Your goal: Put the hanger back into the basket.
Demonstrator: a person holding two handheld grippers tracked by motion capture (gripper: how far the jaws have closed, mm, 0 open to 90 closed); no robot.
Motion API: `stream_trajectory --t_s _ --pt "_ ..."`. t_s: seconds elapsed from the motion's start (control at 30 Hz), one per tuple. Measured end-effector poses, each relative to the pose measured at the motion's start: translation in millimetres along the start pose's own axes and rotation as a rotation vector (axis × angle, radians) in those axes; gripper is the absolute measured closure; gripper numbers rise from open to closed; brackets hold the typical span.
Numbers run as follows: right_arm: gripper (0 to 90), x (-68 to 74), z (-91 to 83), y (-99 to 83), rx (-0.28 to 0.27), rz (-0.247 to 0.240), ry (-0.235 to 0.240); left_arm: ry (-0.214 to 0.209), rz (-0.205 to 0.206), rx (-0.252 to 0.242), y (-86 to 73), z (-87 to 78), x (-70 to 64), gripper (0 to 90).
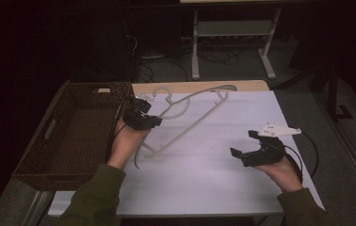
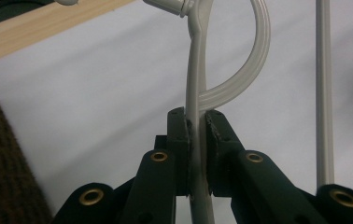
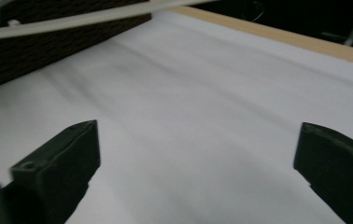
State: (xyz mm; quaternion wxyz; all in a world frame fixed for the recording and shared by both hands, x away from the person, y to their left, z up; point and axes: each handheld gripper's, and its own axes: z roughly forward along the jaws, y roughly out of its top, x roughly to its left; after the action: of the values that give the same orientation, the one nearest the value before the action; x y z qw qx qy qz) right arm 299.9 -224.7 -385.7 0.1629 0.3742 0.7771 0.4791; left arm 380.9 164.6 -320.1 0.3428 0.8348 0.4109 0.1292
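Nearest the person, the right gripper hung over bare white table sheet, jaws spread wide with nothing between them; in the right gripper view only sheet lay ahead, and the hanger's bar crossed the far top corner.

Further in, the left gripper was clamped on the white plastic hanger. In the left gripper view the pads pinched a thin arm of the hanger just below where the curved part branches off. The hanger sat over the left-centre of the sheet, its hook toward the far wooden table edge; whether it was lifted clear or partly resting could not be told.

Beyond and to the left stood the wicker basket, apparently empty.

Judgement: the step looked like carrying the hanger toward the basket. The grip sat far from the hanger's middle, so it could pivot between the pads; best moved slowly, kept level, with the long arm clearing the basket rim before release.
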Motion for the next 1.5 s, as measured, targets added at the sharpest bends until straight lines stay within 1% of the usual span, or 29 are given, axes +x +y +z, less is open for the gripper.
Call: stream_trajectory --t_s 0.03,0.07,0.1,0.13,0.17,0.2,0.27,0.3,0.33,0.4,0.57,0.6,0.63,0.67,0.73,0.77,0.87,0.93,0.97,1.03,1.1,1.13,1.17,1.23,1.3,1.4,1.5 --pt "0.0 0.7 -2.5 -1.4 -0.012 0.000 -0.013 0.001 -0.003 -0.003 1.3 -4.5 1.8 82.2" --pt "0.0 1.9 -4.8 -2.9 -0.021 0.011 -0.015 0.007 -0.001 -0.002 2.6 -9.4 3.8 82.2" --pt "0.0 3.1 -6.8 -4.4 -0.026 0.015 -0.014 0.013 0.003 -0.001 3.6 -14.2 6.2 82.2" --pt "0.0 3.9 -8.3 -5.9 -0.035 0.009 -0.015 0.013 0.003 -0.001 3.6 -14.2 6.2 82.2" --pt "0.0 4.9 -9.9 -7.5 -0.038 0.007 -0.014 0.019 -0.008 -0.008 4.7 -23.2 10.7 82.2" --pt "0.0 5.8 -10.9 -8.4 -0.044 0.010 -0.016 0.022 -0.004 -0.006 4.9 -29.4 14.2 82.2" --pt "0.0 7.7 -13.5 -10.5 -0.055 0.010 -0.010 0.029 -0.009 -0.009 4.5 -37.6 18.7 82.2" --pt "0.0 7.7 -13.5 -10.5 -0.055 0.010 -0.010 0.029 -0.009 -0.009 4.5 -37.6 18.7 82.2" --pt "0.0 10.0 -16.2 -13.4 -0.062 0.011 -0.001 0.045 -0.017 -0.015 3.7 -48.1 24.7 82.2" --pt "0.0 11.8 -17.2 -15.2 -0.069 0.010 0.003 0.056 -0.014 -0.011 2.8 -56.2 30.9 82.2" --pt "0.0 19.0 -18.9 -20.0 -0.063 -0.006 0.009 0.077 -0.032 -0.021 -2.0 -75.5 48.2 82.2" --pt "0.0 19.0 -18.9 -20.0 -0.063 -0.006 0.009 0.077 -0.032 -0.021 -2.0 -75.5 48.2 82.2" --pt "0.0 20.2 -19.3 -21.4 -0.061 -0.007 0.011 0.087 -0.037 -0.022 -5.2 -83.7 56.0 82.2" --pt "0.0 20.5 -19.7 -21.8 -0.057 -0.010 0.010 0.093 -0.045 -0.028 -6.6 -86.2 58.1 82.2" --pt "0.0 20.2 -20.1 -22.3 -0.057 -0.006 0.009 0.105 -0.046 -0.023 -10.4 -94.7 65.9 82.2" --pt "0.0 19.6 -19.9 -22.5 -0.061 -0.003 0.008 0.109 -0.055 -0.031 -12.6 -98.3 69.3 82.2" --pt "0.0 18.9 -20.0 -22.6 -0.064 0.010 0.011 0.131 -0.060 -0.031 -20.7 -111.3 82.8 82.2" --pt "0.0 18.9 -20.1 -22.7 -0.060 0.003 0.009 0.143 -0.069 -0.033 -26.4 -118.4 91.8 82.2" --pt "0.0 18.9 -19.8 -22.7 -0.063 0.007 0.008 0.156 -0.065 -0.032 -29.4 -121.9 96.6 82.2" --pt "0.0 18.3 -19.7 -22.7 -0.061 0.002 0.005 0.173 -0.075 -0.031 -35.6 -129.0 105.6 82.2" --pt "0.0 17.6 -19.6 -23.0 -0.060 0.000 0.002 0.180 -0.084 -0.032 -41.5 -134.7 114.0 82.2" --pt "0.0 17.6 -19.6 -23.0 -0.060 0.000 0.002 0.180 -0.084 -0.032 -41.5 -134.7 114.0 82.2" --pt "0.0 16.9 -19.5 -23.4 -0.058 0.000 0.003 0.193 -0.094 -0.029 -48.6 -141.1 123.4 82.2" --pt "0.0 17.1 -19.6 -23.5 -0.056 0.006 0.005 0.212 -0.097 -0.027 -55.7 -146.7 132.2 82.2" --pt "0.0 16.9 -19.5 -23.2 -0.060 0.002 0.006 0.223 -0.113 -0.029 -63.5 -152.8 141.7 82.2" --pt "0.0 17.1 -19.7 -22.8 -0.063 0.001 0.002 0.236 -0.121 -0.028 -72.0 -159.8 152.7 82.2" --pt "0.0 16.4 -19.8 -22.8 -0.063 0.004 0.000 0.259 -0.129 -0.021 -81.8 -167.1 163.3 82.2"
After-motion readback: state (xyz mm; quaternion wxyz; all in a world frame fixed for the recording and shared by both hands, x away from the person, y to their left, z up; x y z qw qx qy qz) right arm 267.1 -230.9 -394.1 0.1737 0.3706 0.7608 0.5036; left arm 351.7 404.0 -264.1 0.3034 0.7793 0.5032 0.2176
